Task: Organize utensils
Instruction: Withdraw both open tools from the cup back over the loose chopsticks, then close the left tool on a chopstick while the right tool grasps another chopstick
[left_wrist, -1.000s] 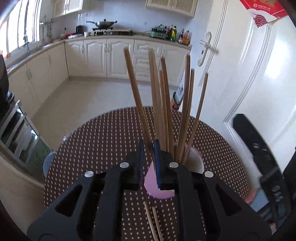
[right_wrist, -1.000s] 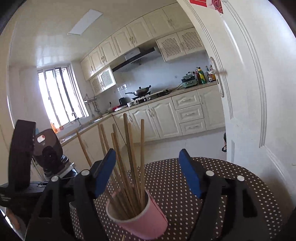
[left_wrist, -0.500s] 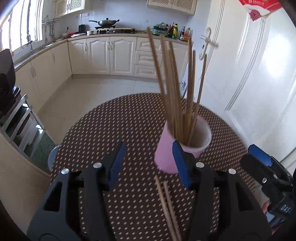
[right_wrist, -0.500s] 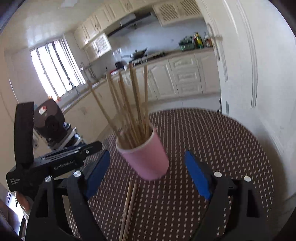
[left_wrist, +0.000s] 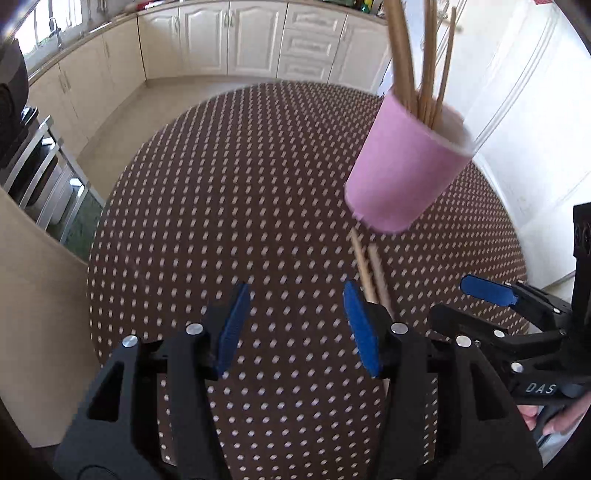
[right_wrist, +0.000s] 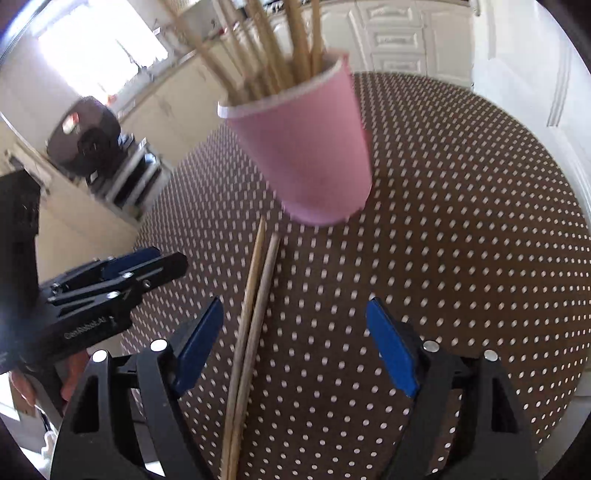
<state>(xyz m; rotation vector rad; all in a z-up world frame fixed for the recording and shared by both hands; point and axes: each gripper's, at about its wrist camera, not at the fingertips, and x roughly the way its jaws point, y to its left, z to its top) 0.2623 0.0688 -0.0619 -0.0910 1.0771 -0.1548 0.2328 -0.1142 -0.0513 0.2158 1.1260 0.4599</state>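
Left wrist view: left gripper (left_wrist: 293, 325) over the dotted brown counter (left_wrist: 221, 206), pointing steeply down, jaws apart after opening within the last second, only counter between the blue pads (left_wrist: 360, 332). Pink cup (left_wrist: 406, 170) ahead and to the right, standing on the counter, packed with upright wooden chopsticks (left_wrist: 424, 55). Two loose chopsticks (left_wrist: 369, 269) flat on the counter, side by side and touching, starting near the cup's base and running toward the camera, passing just outside the right-hand pad. Right gripper (left_wrist: 487, 295) at the right edge, one blue pad showing, a hand (left_wrist: 554, 417) wrapped on its handle. White cabinets (left_wrist: 236, 37) along the far wall; a metal rack (left_wrist: 40, 162) at the left.

Right wrist view: right gripper (right_wrist: 295, 347) also aimed down at the counter (right_wrist: 461, 221), jaws wide apart, having narrowed slightly in the last half second, clamped on nothing. Loose chopsticks (right_wrist: 255, 302) lying between the pads (right_wrist: 391, 350), close to the left one, not touched by either. Pink cup (right_wrist: 306, 147) beyond them, upright, blurred, its chopsticks (right_wrist: 280, 44) fanning toward the top edge. Left gripper (right_wrist: 122, 273) at the left edge, seen from the side, above the counter rim. A dark round appliance (right_wrist: 85, 133) on the rack (right_wrist: 136, 177) behind.
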